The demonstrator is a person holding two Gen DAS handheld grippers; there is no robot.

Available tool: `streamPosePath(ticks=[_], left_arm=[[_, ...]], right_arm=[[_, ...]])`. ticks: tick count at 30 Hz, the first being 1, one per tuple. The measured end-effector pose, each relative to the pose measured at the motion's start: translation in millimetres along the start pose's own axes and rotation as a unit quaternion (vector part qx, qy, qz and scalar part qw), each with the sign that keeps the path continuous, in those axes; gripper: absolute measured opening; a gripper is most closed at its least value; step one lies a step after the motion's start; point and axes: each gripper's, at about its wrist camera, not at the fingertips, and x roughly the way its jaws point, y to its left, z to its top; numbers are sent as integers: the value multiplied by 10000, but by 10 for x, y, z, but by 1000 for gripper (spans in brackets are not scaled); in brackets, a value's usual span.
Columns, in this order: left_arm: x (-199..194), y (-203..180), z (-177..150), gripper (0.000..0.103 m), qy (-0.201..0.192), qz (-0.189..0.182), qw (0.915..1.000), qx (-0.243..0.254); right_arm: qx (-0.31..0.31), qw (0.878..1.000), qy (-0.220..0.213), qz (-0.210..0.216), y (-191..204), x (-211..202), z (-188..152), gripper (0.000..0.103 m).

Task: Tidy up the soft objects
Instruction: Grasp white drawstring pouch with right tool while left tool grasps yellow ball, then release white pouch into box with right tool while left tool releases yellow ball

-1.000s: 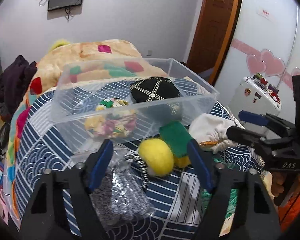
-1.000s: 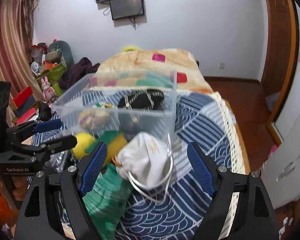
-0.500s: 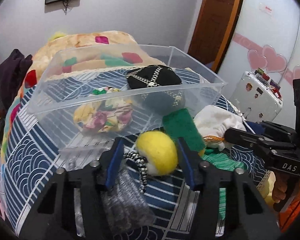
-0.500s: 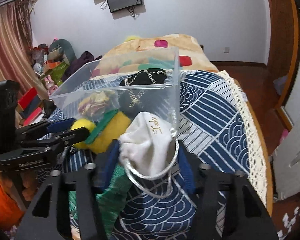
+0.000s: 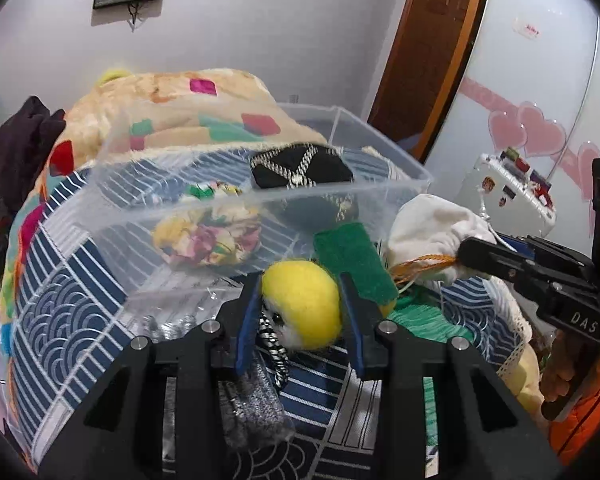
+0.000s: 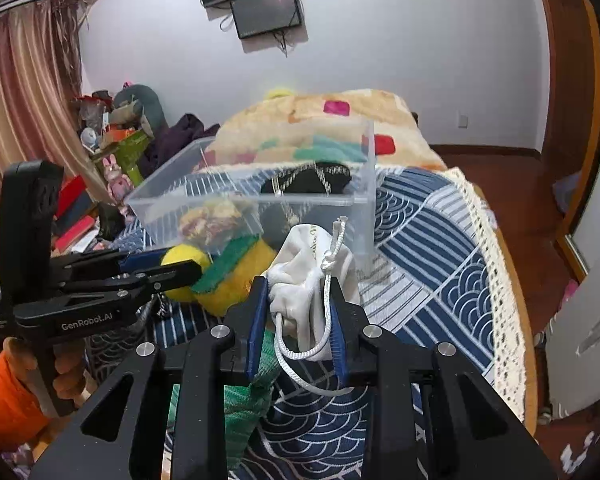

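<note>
Two items are already lying in the clear bin [image 5: 380,160] on the bed [image 6: 440,248]: a black pouch [image 5: 300,166] at 1 o'clock inside it and a floral bundle [image 5: 208,236] at 7 o'clock. Left hand-held gripper [image 5: 300,308] is clamping the yellow plush ball [image 5: 300,304], just outside the bin's near wall. Right hand-held gripper [image 6: 296,312] is pinching the white drawstring bag [image 6: 312,280], at the bin's 5 o'clock corner. Both look about to be lifted in. Still waiting on the bed: green-and-yellow sponge [image 5: 352,264], green knit piece [image 6: 256,392], grey glittery item [image 5: 252,404]. Judging roughly one-third done.
</note>
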Motion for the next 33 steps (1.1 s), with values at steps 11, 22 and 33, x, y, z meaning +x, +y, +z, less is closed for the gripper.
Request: streamPosePath(ticks=[11, 22, 33], left_arm=[[-499, 140, 230, 37, -779, 180, 9967, -110], [-533, 337, 538, 37, -1028, 446, 9935, -185], [-89, 540, 589, 38, -568, 815, 9950, -126]], right_arm=[[-122, 9978, -644, -115, 56, -312, 272, 26], [-236, 9936, -1106, -57, 158, -300, 630, 26], [-580, 9963, -640, 40, 373, 323, 854, 26]])
